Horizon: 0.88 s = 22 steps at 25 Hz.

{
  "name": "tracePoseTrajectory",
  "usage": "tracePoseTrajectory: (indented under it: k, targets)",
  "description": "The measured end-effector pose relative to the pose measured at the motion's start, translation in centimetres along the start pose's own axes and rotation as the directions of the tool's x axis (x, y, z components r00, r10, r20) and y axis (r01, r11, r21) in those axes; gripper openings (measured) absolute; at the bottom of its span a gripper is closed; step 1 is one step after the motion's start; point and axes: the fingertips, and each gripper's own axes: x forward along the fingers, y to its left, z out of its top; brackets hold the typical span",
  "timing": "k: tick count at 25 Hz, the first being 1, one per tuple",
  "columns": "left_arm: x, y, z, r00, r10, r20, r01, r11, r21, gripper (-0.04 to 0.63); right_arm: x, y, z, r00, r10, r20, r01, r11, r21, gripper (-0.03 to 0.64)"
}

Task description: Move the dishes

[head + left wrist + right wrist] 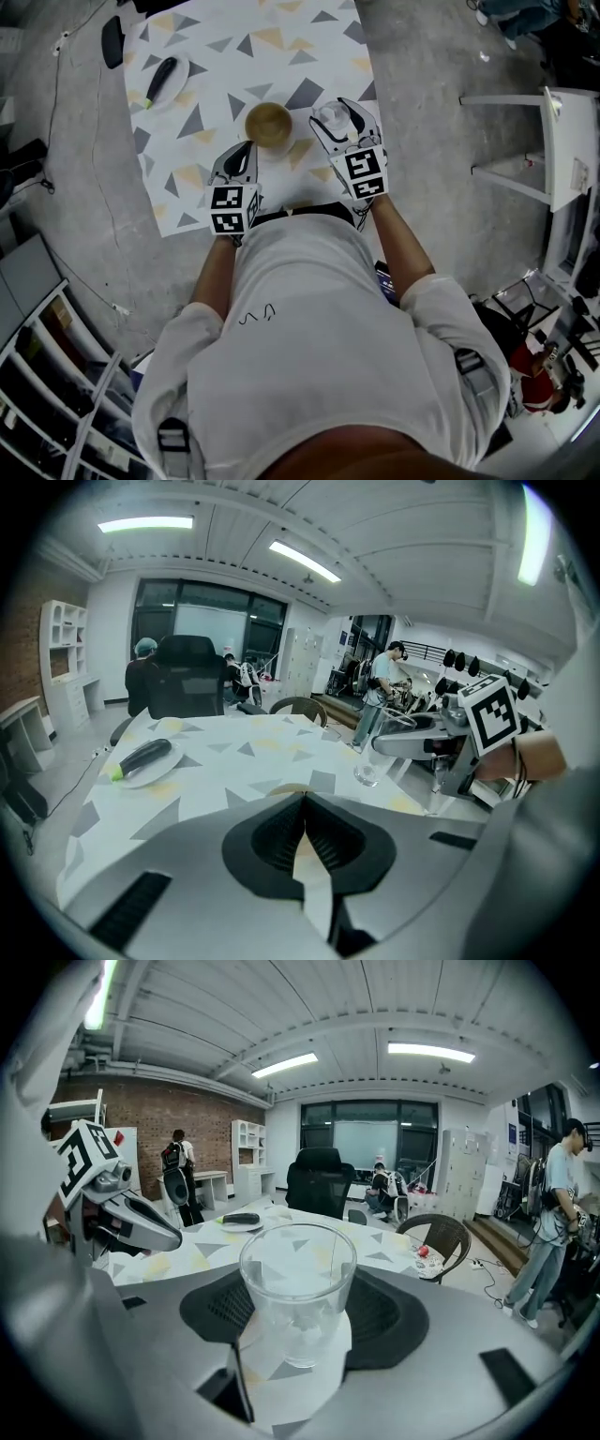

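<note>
Right gripper [296, 1309]: ribbed black pads closed on a clear, smooth, cylindrical glass [298, 1283], held upright.
Left gripper [304, 829]: jaws together, empty.
Round brownish bowl [268, 124]: 9 o'clock of the glass, near.
White plate [174, 86] bearing a dark, elongated cucumber [161, 78]: 10 o'clock of the bowl, well apart.
Table [216, 37]: triangle-print top.

Head camera looks steeply down at the white triangle-patterned tabletop [216, 70], upper frame; both gripper cameras sit low, close behind their jaws, facing across it, apparently sharing the small white plate [176, 90].
</note>
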Motion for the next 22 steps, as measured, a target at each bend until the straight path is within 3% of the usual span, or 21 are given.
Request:
tracePoseTrajectory:
  k: [10,22]
  targets:
    - [0.0,0.5,-2.3,0.997,0.052,-0.049,-0.056,0.996,-0.064,0.02,2.6,-0.4,-3.4,0.995,0.059,-0.077,-0.06,0.998,-0.01,0.275]
    - [-0.1,1.1,-2.8,0.991,0.125,-0.054,-0.131,0.982,-0.134,0.02,5.5,0.1,-4.8,0.984,0.139,-0.113,-0.144,0.989,-0.036,0.275]
